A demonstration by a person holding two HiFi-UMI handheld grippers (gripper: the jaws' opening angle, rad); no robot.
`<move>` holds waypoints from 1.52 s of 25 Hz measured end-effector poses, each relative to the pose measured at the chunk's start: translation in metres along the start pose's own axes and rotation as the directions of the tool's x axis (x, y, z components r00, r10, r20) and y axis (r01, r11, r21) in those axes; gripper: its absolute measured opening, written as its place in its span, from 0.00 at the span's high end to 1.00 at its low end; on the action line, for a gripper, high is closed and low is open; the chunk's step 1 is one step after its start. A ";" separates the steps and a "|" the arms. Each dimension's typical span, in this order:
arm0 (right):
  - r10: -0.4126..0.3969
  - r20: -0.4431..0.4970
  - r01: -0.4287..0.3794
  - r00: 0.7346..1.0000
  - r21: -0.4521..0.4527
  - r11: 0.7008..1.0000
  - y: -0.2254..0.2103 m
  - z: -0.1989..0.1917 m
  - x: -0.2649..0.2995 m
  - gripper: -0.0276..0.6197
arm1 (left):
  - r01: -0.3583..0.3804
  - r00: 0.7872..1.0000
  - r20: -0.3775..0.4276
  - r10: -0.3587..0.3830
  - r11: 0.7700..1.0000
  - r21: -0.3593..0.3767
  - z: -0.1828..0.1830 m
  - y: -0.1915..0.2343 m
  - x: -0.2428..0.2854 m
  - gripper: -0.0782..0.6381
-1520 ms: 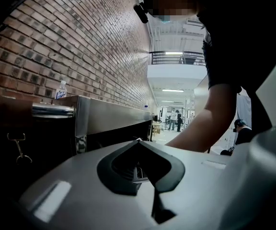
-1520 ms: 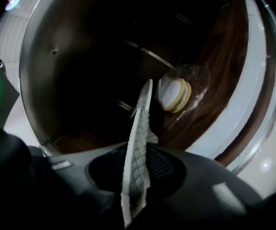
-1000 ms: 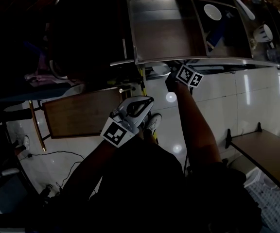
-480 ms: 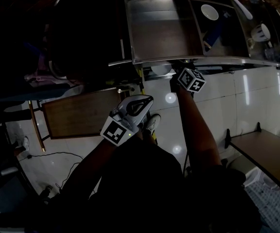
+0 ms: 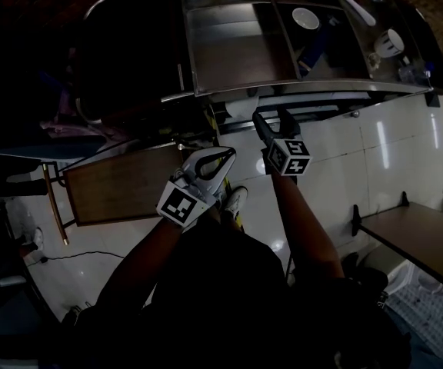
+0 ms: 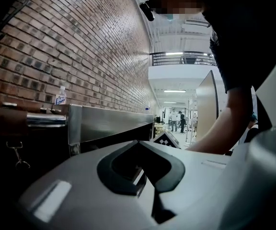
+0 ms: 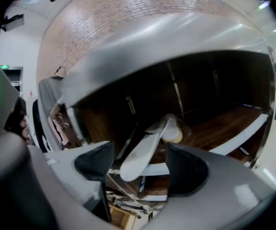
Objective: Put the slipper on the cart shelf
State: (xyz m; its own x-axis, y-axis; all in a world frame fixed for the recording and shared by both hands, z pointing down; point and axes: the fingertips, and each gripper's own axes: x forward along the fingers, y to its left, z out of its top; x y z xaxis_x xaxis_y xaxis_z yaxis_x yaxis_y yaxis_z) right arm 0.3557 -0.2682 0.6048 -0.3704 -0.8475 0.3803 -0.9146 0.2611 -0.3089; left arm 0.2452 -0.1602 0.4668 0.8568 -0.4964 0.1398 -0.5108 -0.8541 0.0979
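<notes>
A white slipper point(image 7: 150, 145) lies on the cart's lower wooden shelf point(image 7: 219, 128), under the steel top point(image 5: 237, 44). My right gripper point(image 7: 140, 164) is open and its jaws have just been opening. The slipper lies beyond the jaws, apart from both pads, and nothing is between them. In the head view the right gripper point(image 5: 271, 121) hangs just in front of the cart's edge. My left gripper point(image 5: 225, 156) stays lower left of it, its curved fingers closed into a loop with nothing in them. It points along the cart's steel side point(image 6: 109, 123).
The cart top carries a white bowl point(image 5: 304, 18), cups and bottles. A brown wooden board point(image 5: 121, 181) stands left of the cart and a low bench point(image 5: 421, 237) at the right. A brick wall point(image 6: 80, 47) runs along the left. The person's white shoe point(image 5: 233, 202) is below the grippers.
The right gripper has come out from under the cart's top, back toward the person and upward, and rolled. Its jaws now show, spread apart. The left gripper has kept its place.
</notes>
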 end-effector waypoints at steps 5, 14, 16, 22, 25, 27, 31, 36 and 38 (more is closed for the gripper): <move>0.152 0.066 -0.144 0.986 -0.111 0.983 0.062 0.021 -0.053 0.45 | -0.018 1.000 0.021 0.018 1.000 0.018 0.015 -0.016 -0.012 0.89; 0.436 0.125 -0.379 0.891 -0.322 0.868 0.184 0.076 -0.145 0.52 | -0.094 0.994 0.067 0.092 0.995 0.037 0.039 -0.034 -0.070 0.89; 0.477 0.112 -0.421 0.872 -0.327 0.846 0.208 0.075 -0.156 0.60 | -0.107 0.992 0.068 0.104 0.994 0.035 0.040 -0.036 -0.089 0.89; 0.616 0.094 -0.557 0.782 -0.340 0.758 0.293 0.070 -0.171 0.83 | -0.117 0.988 0.112 0.111 0.992 0.054 0.047 -0.042 -0.154 0.89; 0.663 0.077 -0.597 0.744 -0.370 0.712 0.346 0.064 -0.173 0.91 | -0.152 0.980 0.132 0.146 0.988 0.034 0.052 -0.031 -0.202 0.89; 0.688 0.066 -0.618 0.723 -0.383 0.686 0.383 0.059 -0.176 0.95 | -0.167 0.978 0.131 0.164 0.986 0.014 0.053 -0.024 -0.236 0.89; 0.713 0.046 -0.645 0.699 -0.391 0.657 0.458 0.042 -0.181 0.95 | -0.188 0.974 0.124 0.187 0.982 -0.008 0.052 -0.011 -0.308 0.89; 0.719 0.040 -0.651 0.694 -0.390 0.651 0.543 0.013 -0.187 0.95 | -0.175 0.977 0.122 0.173 0.985 0.004 0.045 -0.001 -0.391 0.89; 0.715 0.042 -0.648 0.698 -0.386 0.656 0.567 0.003 -0.191 0.95 | -0.174 0.977 0.128 0.172 0.985 0.009 0.044 0.001 -0.418 0.89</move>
State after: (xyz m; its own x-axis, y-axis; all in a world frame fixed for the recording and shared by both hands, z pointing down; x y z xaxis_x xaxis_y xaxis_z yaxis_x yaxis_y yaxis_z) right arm -0.0912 0.0401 0.3541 -0.9053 -0.4247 0.0080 -0.4228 0.8992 -0.1128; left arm -0.1101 0.0397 0.3651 0.7583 -0.6513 0.0274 -0.6516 -0.7559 0.0630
